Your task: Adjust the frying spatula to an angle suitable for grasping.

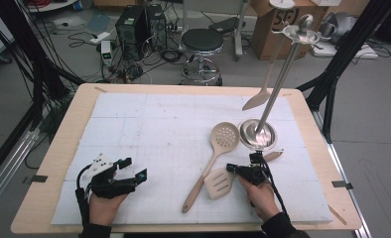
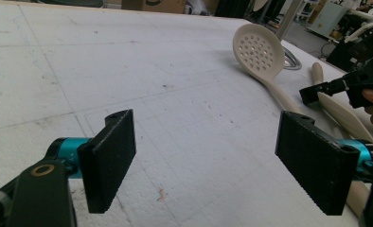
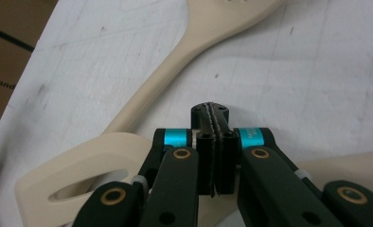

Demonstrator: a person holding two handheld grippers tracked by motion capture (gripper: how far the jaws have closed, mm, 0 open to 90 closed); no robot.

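Observation:
A cream perforated spoon [image 1: 225, 136] lies on the white mat, its handle running toward the near edge; it also lies ahead in the left gripper view [image 2: 260, 52]. Beside it rests a cream slotted spatula [image 1: 218, 183]. My right gripper [image 1: 231, 168] hovers low over the spatula's neck, jaws pressed together with nothing between them [image 3: 213, 118]; the slotted blade [image 3: 75, 184] lies at lower left of that view. My left gripper [image 1: 134, 168] rests at the near left of the mat, open and empty [image 2: 210, 161].
A metal stand with a round base [image 1: 257, 135] and a tall slanted pole [image 1: 283, 74] rises just beyond the right gripper, a wooden spoon [image 1: 257, 101] hanging from it. The white mat [image 1: 149, 124] covers a wooden table [image 1: 64, 134]. Floor clutter and a stool [image 1: 202, 42] lie beyond.

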